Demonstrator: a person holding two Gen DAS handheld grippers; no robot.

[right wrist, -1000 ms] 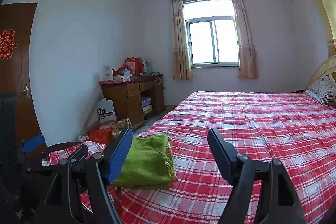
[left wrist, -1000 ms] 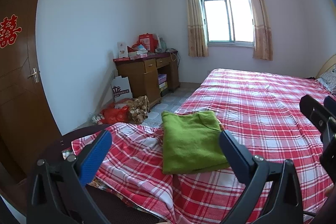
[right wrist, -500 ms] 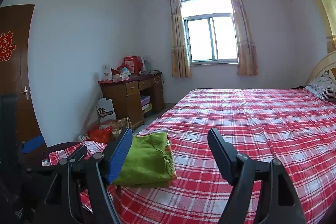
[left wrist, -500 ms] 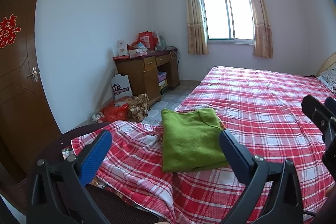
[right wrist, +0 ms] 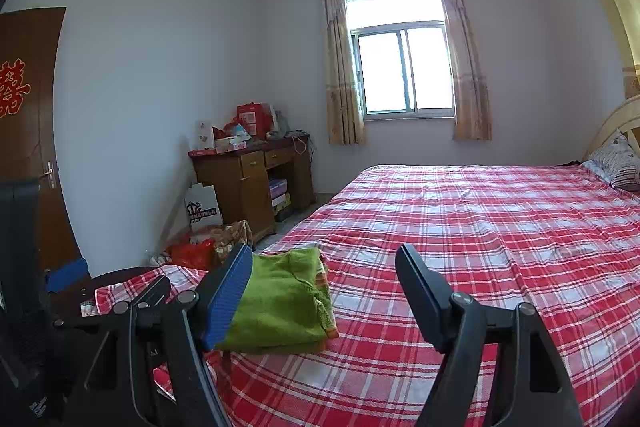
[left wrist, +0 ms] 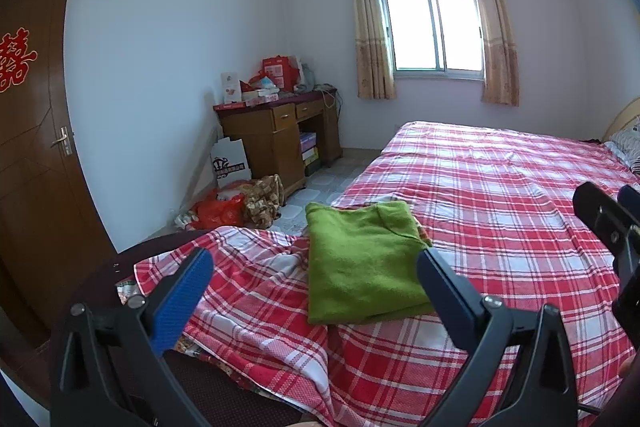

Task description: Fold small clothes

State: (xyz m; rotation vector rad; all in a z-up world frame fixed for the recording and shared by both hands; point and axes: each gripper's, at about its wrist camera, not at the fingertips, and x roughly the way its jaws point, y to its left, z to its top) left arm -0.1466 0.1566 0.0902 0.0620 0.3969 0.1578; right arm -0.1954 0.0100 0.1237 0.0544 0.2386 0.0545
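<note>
Both tongs, the left gripper point(left wrist: 312, 281) and right gripper point(right wrist: 324, 291), were wide open and empty. A clumsy poke could have messed up the folded green top point(left wrist: 360, 259).

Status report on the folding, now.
Left gripper open, empty. Right gripper open, empty. Green garment folded on the bed. Nothing in the way.

Both tongs, left point(left wrist: 316, 289) and right point(right wrist: 324, 293), are black plastic frames with round screws and ribbed blue pads.
</note>
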